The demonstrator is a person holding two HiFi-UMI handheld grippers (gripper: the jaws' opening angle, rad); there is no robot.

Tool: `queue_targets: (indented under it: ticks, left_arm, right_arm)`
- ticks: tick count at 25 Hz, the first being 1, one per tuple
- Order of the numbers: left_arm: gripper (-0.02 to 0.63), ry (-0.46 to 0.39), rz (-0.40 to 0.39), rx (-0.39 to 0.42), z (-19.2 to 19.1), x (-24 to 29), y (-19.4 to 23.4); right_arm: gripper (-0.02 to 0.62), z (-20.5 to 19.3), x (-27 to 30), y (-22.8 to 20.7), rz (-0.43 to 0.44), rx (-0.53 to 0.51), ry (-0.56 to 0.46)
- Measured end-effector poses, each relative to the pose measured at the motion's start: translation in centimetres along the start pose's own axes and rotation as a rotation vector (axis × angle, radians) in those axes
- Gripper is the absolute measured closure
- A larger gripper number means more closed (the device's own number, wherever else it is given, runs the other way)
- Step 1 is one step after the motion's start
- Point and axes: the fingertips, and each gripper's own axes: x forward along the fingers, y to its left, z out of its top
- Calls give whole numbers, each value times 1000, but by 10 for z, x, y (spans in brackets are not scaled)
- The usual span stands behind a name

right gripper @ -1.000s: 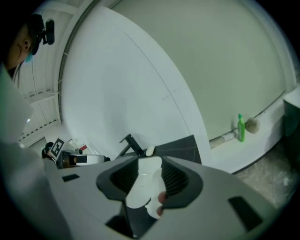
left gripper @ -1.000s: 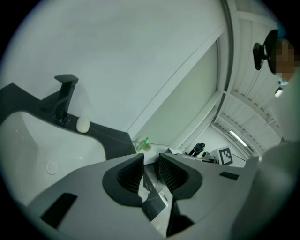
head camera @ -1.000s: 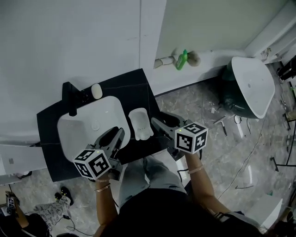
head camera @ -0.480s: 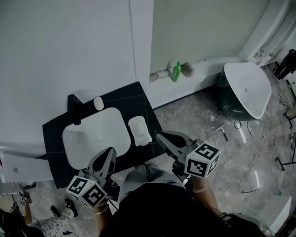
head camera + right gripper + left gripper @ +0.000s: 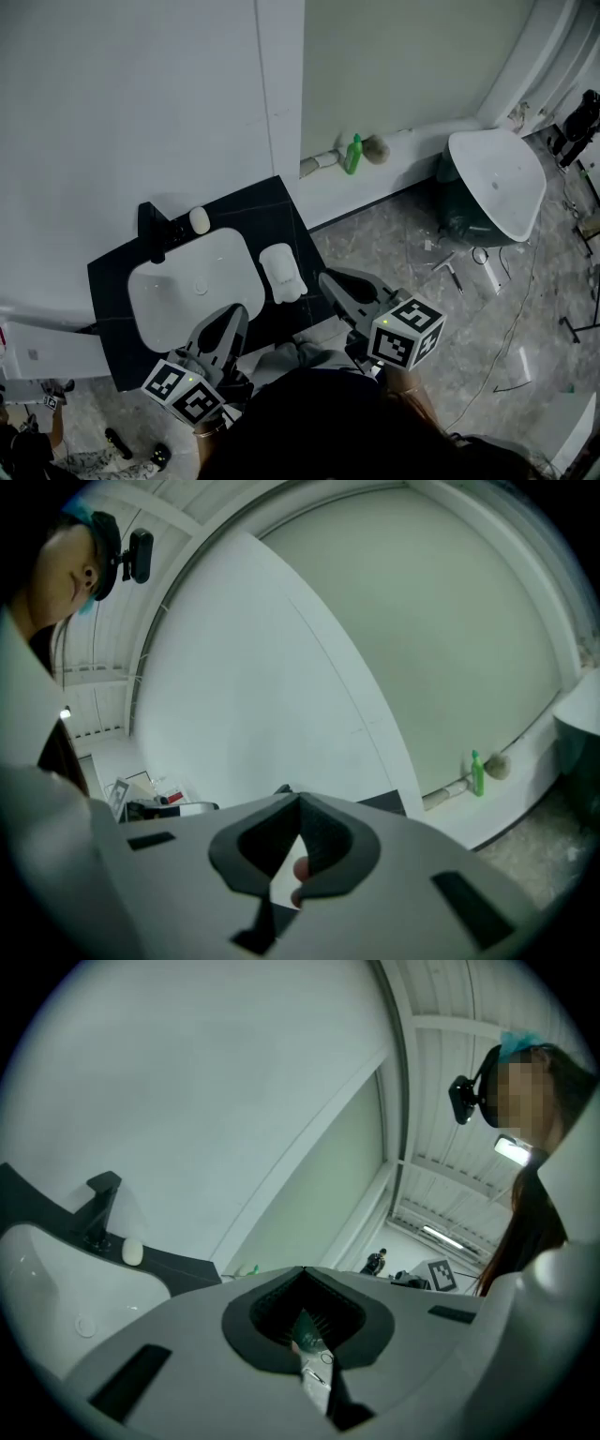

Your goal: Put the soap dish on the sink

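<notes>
The white soap dish (image 5: 282,272) lies on the black counter (image 5: 272,214), just right of the white sink basin (image 5: 159,300). A pale soap bar (image 5: 200,220) rests beside the black faucet (image 5: 153,230). My left gripper (image 5: 234,315) hovers shut and empty over the basin's near edge. My right gripper (image 5: 327,279) is shut and empty too, a little right of the dish and apart from it. In the left gripper view the closed jaws (image 5: 302,1270) hide the dish; the faucet (image 5: 101,1208) and soap bar (image 5: 133,1252) show at the left. The right gripper view shows closed jaws (image 5: 298,800) against the wall.
A second white basin (image 5: 497,178) sits on the floor at the right by a dark bag. A green bottle (image 5: 352,153) stands on the ledge at the wall's foot, the same bottle (image 5: 477,772) in the right gripper view. Small tools (image 5: 450,258) lie scattered on the floor.
Both grippers went from open to shut and rose, drawing back toward the person. The soap dish stays on the counter beside the basin.
</notes>
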Motion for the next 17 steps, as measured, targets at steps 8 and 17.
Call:
queue_targets:
  ticks: [8, 17]
  left_arm:
    - [603, 26, -36, 15, -13, 12, -4]
    - [603, 59, 68, -250, -46, 22, 34]
  right_arm:
    - [578, 8, -8, -10, -24, 11, -60]
    - [577, 16, -10, -9, 8, -29, -122]
